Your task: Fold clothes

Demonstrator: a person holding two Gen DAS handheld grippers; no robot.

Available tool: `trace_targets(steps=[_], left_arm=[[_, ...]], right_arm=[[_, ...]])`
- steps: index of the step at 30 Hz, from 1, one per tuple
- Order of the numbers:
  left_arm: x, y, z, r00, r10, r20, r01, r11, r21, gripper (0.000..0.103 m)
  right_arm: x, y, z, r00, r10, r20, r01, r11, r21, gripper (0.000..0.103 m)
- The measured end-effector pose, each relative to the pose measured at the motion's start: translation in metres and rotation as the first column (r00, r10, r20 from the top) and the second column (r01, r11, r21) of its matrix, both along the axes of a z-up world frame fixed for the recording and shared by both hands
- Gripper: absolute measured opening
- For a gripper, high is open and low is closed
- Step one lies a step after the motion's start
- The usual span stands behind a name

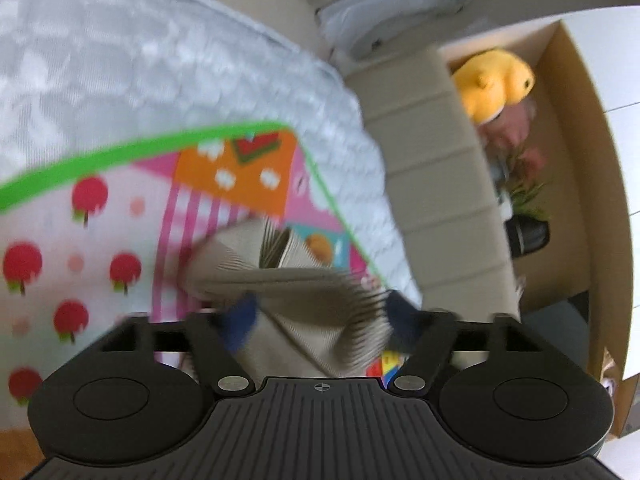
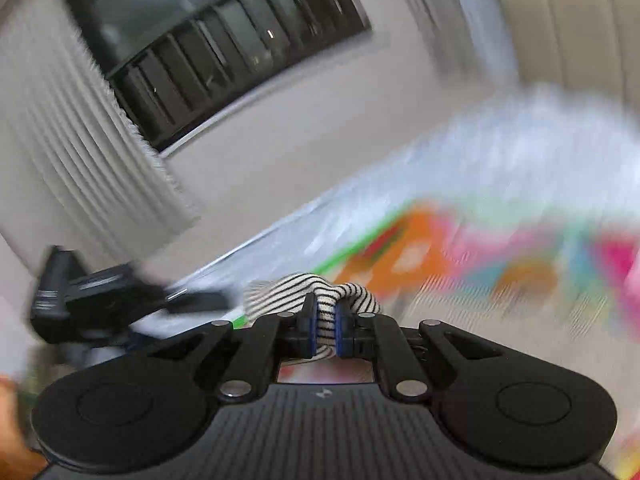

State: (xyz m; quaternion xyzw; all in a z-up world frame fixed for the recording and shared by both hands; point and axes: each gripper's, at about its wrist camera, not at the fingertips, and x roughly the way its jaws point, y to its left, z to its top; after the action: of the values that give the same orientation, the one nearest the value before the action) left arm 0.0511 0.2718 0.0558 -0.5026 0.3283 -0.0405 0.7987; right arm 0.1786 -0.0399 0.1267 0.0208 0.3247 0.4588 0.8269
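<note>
The right gripper [image 2: 325, 326] is clenched on a bunched fold of the striped garment [image 2: 316, 290]; the cloth fills the gap between the blue pads and spills forward and to the left of the fingers. The left gripper [image 1: 320, 320] has its fingers spread wide, with the striped garment [image 1: 296, 292] lying loosely between and ahead of them. No pinch is visible there, so this gripper reads as released. In the right wrist view the left gripper [image 2: 100, 300] appears well to the left of the right fingers, blurred. Below and beyond both sets of fingers lies the patterned play mat [image 1: 100, 240] on the white mattress [image 1: 160, 60]. A cardboard box [image 1: 576, 160] with a yellow plush toy [image 1: 496, 80] stands to the right of the left fingers.

Step in hand, as judged: lifting and spreading the garment before a fold.

Procedure:
1. Keep the right pinch firm; the bunched hold is thick and may slip under a sharp pull.
2. Close the left fingers on a single edge or corner, not on a wad.
3. Draw the two grippers apart until the cloth hangs flat.
4. Lower it onto the play mat without dragging.

Motion blur hides finer fabric detail.
</note>
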Motion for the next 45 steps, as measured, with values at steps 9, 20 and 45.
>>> trace_targets(steps=[9, 20, 45], left_arm=[[0.018, -0.024, -0.039, 0.98, -0.134, -0.146, 0.131, 0.991, -0.029, 0.095], [0.034, -0.077, -0.048, 0.941, -0.255, -0.222, 0.292, 0.944, 0.151, 0.097], [0.082, -0.128, -0.061, 0.942, -0.2, -0.269, 0.336, 0.57, 0.75, 0.101]], right_arm=[[0.027, -0.068, 0.0, 0.956, -0.095, 0.279, 0.162, 0.959, -0.231, 0.008], [0.019, -0.109, -0.056, 0.969, -0.159, 0.19, 0.208, 0.938, -0.277, 0.008], [0.034, -0.105, -0.088, 0.955, -0.161, 0.251, 0.244, 0.904, -0.351, 0.008]])
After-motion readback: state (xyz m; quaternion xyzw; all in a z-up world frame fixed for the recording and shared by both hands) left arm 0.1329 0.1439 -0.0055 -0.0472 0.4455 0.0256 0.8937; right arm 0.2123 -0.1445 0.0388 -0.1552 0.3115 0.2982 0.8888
